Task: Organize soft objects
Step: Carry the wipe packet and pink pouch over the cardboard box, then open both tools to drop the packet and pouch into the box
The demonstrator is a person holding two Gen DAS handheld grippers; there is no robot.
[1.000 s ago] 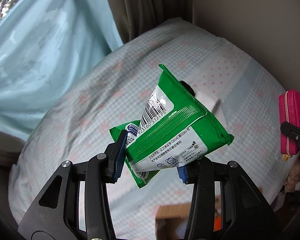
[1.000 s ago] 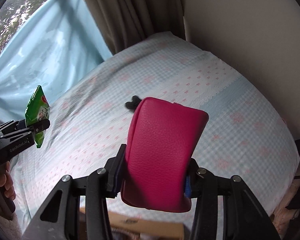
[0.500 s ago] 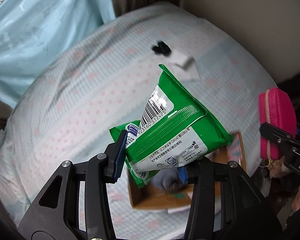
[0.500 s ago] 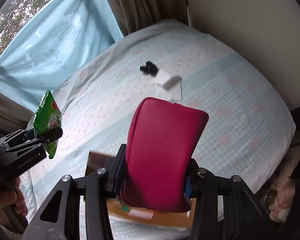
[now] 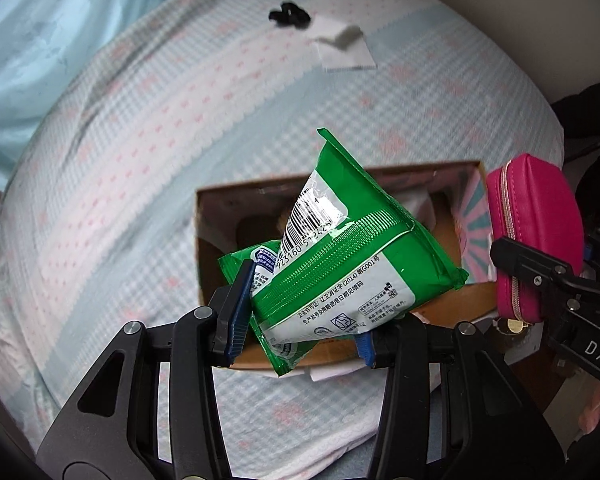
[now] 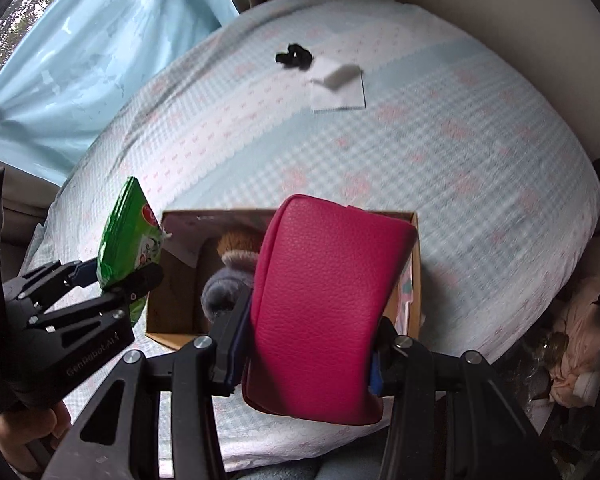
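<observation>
A: What does the left gripper (image 5: 300, 320) have?

B: Its blue pads are clamped on a green wipes packet (image 5: 340, 264), barcode side up, tilted, hanging above the open cardboard box (image 5: 204, 216) on the checked bedspread (image 5: 100, 200).

A: And the right gripper (image 6: 304, 356)?

B: Clamped on a magenta zip pouch (image 6: 324, 312), held upright over the right half of the same box (from the left wrist view the pouch sits just past the box's right end).

A: Anything in the box?

B: A grey fluffy thing (image 6: 224, 292) and something tan and furry (image 6: 236, 240) behind it; I cannot tell what either is.

A: Elsewhere on the bed?

B: A small black item (image 6: 294, 58) and, just beside it, a white square sheet (image 6: 338, 88) with one corner curled up, both well apart from the box.
</observation>
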